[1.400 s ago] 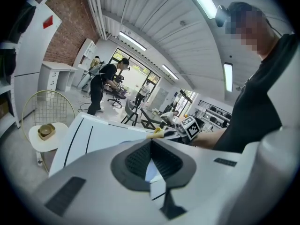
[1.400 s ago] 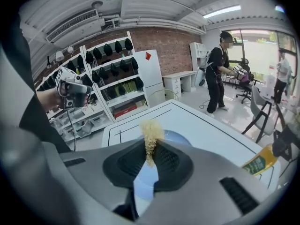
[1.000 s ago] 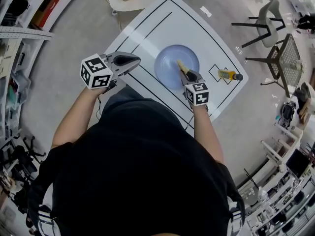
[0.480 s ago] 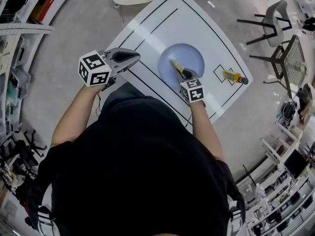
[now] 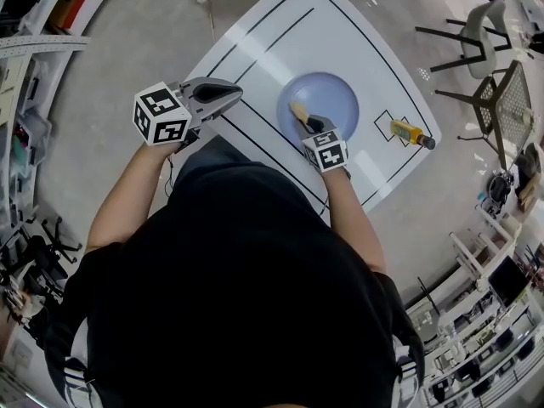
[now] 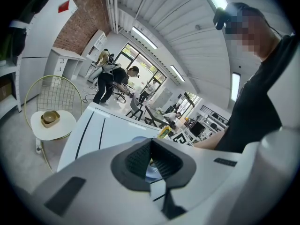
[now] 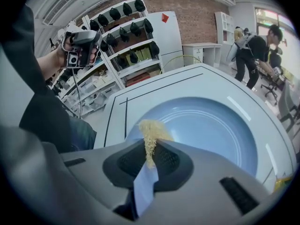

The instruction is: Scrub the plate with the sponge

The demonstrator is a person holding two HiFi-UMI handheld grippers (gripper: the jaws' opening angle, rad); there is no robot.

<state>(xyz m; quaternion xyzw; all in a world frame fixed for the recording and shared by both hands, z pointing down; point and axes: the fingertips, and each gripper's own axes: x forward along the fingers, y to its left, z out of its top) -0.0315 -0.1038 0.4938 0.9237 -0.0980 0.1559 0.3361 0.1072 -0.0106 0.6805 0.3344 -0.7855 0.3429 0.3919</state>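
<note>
Your left gripper (image 5: 235, 93) hangs off the left edge of the white table (image 5: 255, 45), raised and well apart from the work. Its jaws are pressed together with nothing between them. I judge you hold it there simply to stay out of the scrubbing path. The plate lies flat on its own, so nobody is bracing it.

The pale blue plate (image 5: 338, 99) sits flat inside the black outline marked on the table, within easy reach of your right arm. Your right gripper (image 5: 308, 123) reaches in from the near side, jaws clamped on the yellow sponge (image 5: 298, 112). The sponge is pinched edge-on, so a free length sticks out past the jaw tips. That free end lies over the near-left part of the plate and appears to touch its surface, though contact is hard to confirm.

In the right gripper view the sponge (image 7: 151, 134) stands up between the dark pads, with the plate (image 7: 215, 125) spread beyond it. Most of the dish lies ahead of the sponge.

Farther right, a yellow bottle (image 5: 410, 132) lies on its side, apart from the plate.
</note>
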